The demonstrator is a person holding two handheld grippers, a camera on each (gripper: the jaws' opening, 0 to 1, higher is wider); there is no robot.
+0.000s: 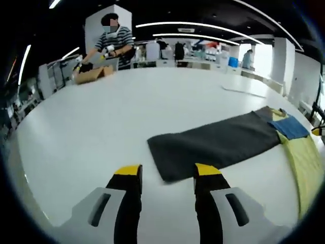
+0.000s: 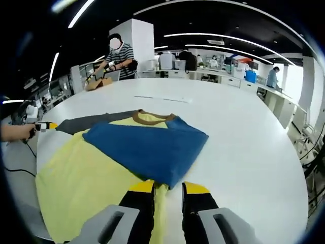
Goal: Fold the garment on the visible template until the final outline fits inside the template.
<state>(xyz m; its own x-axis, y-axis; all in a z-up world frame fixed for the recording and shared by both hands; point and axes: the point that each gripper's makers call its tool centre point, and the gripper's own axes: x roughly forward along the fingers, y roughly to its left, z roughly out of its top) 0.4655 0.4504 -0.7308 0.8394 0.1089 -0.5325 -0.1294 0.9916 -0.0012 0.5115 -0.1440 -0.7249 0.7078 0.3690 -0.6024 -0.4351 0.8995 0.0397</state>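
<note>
A soft yellow, blue and dark grey cloth garment (image 2: 122,152) is spread flat on the white bench (image 2: 244,147), its grey sleeve (image 1: 213,145) stretched out sideways. It is judged light, limp and prone to sliding, best pinched at a hem or sleeve end. The left gripper (image 1: 167,175) is held with jaws apart and empty just short of the sleeve end; the right gripper (image 2: 168,189) has jaws apart at the blue fold's edge, clamped on nothing.

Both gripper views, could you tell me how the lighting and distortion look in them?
Left gripper view: the table bows into a fisheye curve, evenly lit, and the dark sleeve casts only a faint shadow. Right gripper view: ceiling strip lights bend into arcs, windows glare at right, and the shirt stays sharp.
</note>
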